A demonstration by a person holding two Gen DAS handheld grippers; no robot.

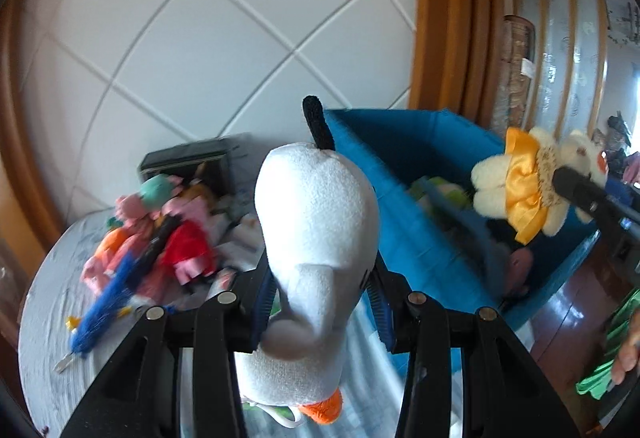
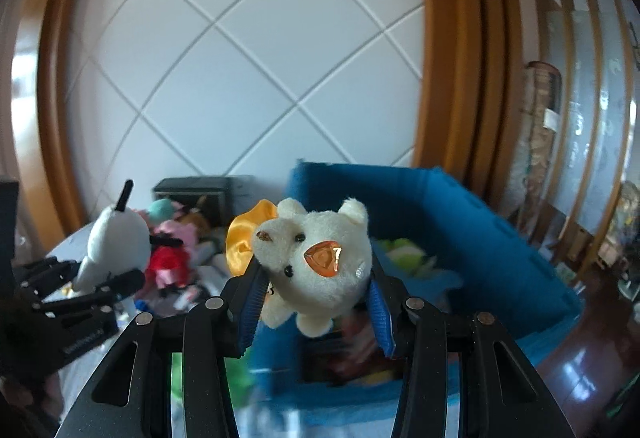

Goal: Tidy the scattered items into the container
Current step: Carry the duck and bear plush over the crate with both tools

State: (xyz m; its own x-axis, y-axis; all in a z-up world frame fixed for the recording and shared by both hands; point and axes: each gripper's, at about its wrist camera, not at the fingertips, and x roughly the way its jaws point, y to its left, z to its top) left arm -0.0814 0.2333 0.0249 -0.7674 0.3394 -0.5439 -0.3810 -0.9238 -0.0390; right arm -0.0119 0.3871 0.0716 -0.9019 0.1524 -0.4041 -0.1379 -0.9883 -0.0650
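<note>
Toy heap (image 1: 152, 238): motion-blurred; single toys run together on the table (image 1: 48, 318).
Blue bin (image 2: 460, 222): contents smeared, not identifiable.
White plush (image 1: 316, 238): lower body cut off by bottom edge.
Person's hand (image 1: 628, 354): cropped at right edge.

The white plush toy (image 1: 316, 222) looks fuzzy, the bear's yellow skirt (image 1: 522, 190) glossy satin, the blue bin (image 2: 460, 222) matt cloth, the door frame (image 2: 452, 38) varnished wood.

The right claw (image 2: 316, 302) grips a cream plush bear (image 2: 316, 262) before the blue bin (image 2: 460, 222).
</note>
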